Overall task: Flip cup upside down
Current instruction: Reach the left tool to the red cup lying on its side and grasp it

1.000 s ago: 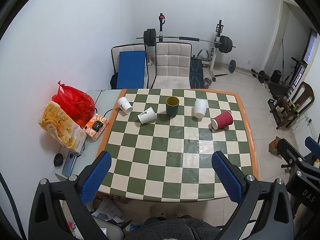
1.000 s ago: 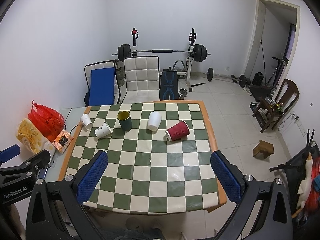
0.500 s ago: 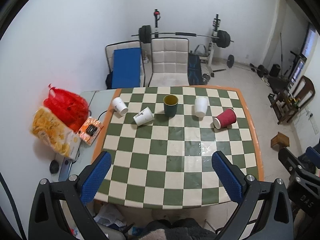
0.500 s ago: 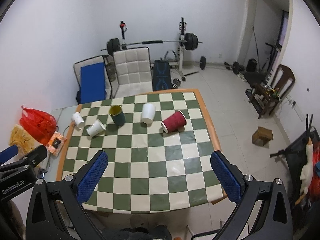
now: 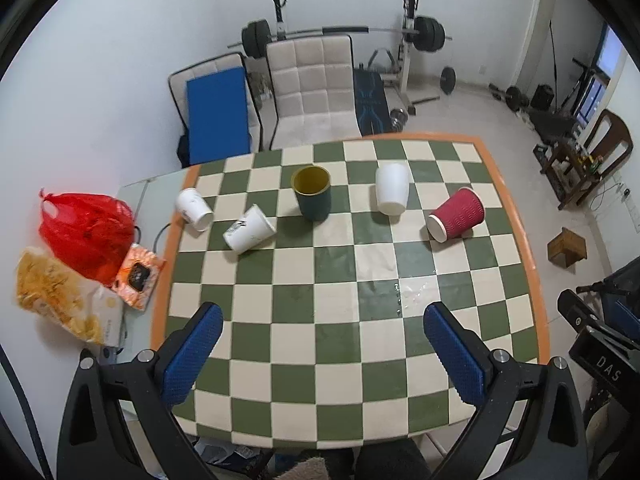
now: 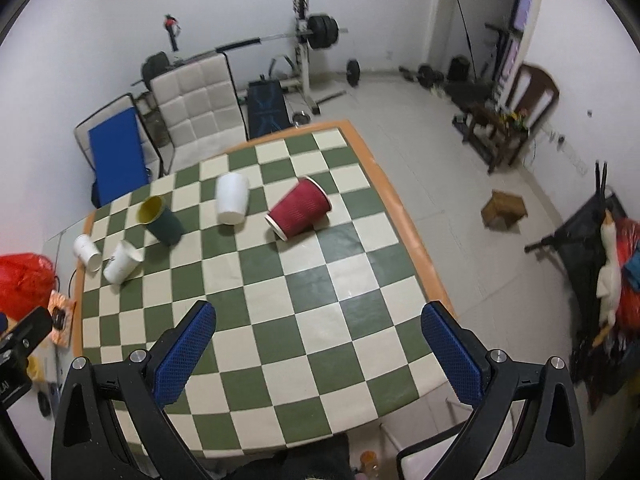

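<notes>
Since the earlier frames both tongs have come closer to the checkered surface (image 5: 400, 360), and the right view has swung so the cups sit further left in it. Left to right along the far side: a small white cup (image 5: 194, 210) on its side, a printed white cup (image 5: 249, 229) on its side, a dark green cup (image 5: 313, 198) upright, a white cup (image 5: 392, 194) mouth-down, a red cup (image 6: 299, 213) on its side. The left tongs (image 5: 318, 346) and right tongs (image 6: 318, 344) are spread, holding nothing.

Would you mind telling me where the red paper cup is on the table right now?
The red cup lies on its side toward the table's far right edge in the left wrist view, just right of the white cup.
</notes>
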Available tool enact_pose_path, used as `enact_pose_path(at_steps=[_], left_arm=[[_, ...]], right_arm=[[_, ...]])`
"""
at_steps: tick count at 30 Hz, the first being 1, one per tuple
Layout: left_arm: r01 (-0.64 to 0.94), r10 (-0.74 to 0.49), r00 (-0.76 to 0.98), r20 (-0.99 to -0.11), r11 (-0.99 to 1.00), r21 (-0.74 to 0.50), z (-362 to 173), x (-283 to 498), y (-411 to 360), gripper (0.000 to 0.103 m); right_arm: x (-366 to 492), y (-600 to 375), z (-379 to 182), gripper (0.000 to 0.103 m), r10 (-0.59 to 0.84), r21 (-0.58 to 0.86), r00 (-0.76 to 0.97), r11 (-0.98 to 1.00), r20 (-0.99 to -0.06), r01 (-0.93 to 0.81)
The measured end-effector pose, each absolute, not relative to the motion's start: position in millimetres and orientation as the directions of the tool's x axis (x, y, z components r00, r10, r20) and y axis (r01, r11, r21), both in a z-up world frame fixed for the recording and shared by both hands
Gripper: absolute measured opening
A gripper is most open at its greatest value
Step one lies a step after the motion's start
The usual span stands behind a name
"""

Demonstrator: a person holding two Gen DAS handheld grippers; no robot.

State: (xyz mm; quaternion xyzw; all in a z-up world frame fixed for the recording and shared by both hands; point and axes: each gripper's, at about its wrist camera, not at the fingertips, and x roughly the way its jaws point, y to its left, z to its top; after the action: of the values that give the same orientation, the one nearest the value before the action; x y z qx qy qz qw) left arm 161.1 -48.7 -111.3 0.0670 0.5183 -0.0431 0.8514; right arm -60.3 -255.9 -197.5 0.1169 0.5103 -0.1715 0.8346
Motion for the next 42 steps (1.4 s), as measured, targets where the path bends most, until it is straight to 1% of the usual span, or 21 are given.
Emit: enact_pose_path(at_steps=[7, 12, 19, 24, 29, 34, 37, 42], left_arm=[[0.133, 0.025, 0.390, -0.921, 0.988, 0.083, -156, 219, -86, 0.103], [0.165, 0.050, 0.337, -0.940, 0.980, 0.111, -191, 255, -118, 0.103], [0.300, 0.084, 0.223, -0.971, 0.942, 0.151, -256, 308, -170, 0.103], [0.417, 0.085, 0.144, -0.986, 0.898, 0.138, -293, 343, -210, 0.103], [0.555, 0.058, 0.099, -0.993, 0.825, 0.103, -313, 368, -255, 0.103], [0.695, 0.069, 0.063, -0.996, 0.713, 0.093, -332, 379, -294, 0.103], [0.746, 0.093, 0.037, -0.995, 0.660, 0.089, -347, 383, -312, 0.103], [0.786, 0.123, -0.020, -0.992, 0.616, 0.060, -369, 390, -332, 0.103]], right_arm=[[0, -305, -268, 0.103, -0.118, 0.025, 0.322, 0.912, -0.939, 0.409], [39, -332, -325, 0.103, -0.090, 0.012, 0.237, 0.918, -0.967, 0.397], [77, -360, -408, 0.103, -0.035, 0.001, 0.084, 0.920, -0.996, 0.392], [85, -375, -454, 0.103, 0.000, -0.009, -0.023, 0.917, -1.000, 0.398], [88, -391, -481, 0.103, 0.040, -0.002, -0.090, 0.908, -0.995, 0.418], [89, -409, -498, 0.103, 0.080, 0.010, -0.136, 0.891, -0.988, 0.454], [87, -419, -503, 0.103, 0.097, 0.015, -0.150, 0.881, -0.984, 0.472], [85, -429, -505, 0.103, 0.112, 0.017, -0.166, 0.874, -0.980, 0.486]])
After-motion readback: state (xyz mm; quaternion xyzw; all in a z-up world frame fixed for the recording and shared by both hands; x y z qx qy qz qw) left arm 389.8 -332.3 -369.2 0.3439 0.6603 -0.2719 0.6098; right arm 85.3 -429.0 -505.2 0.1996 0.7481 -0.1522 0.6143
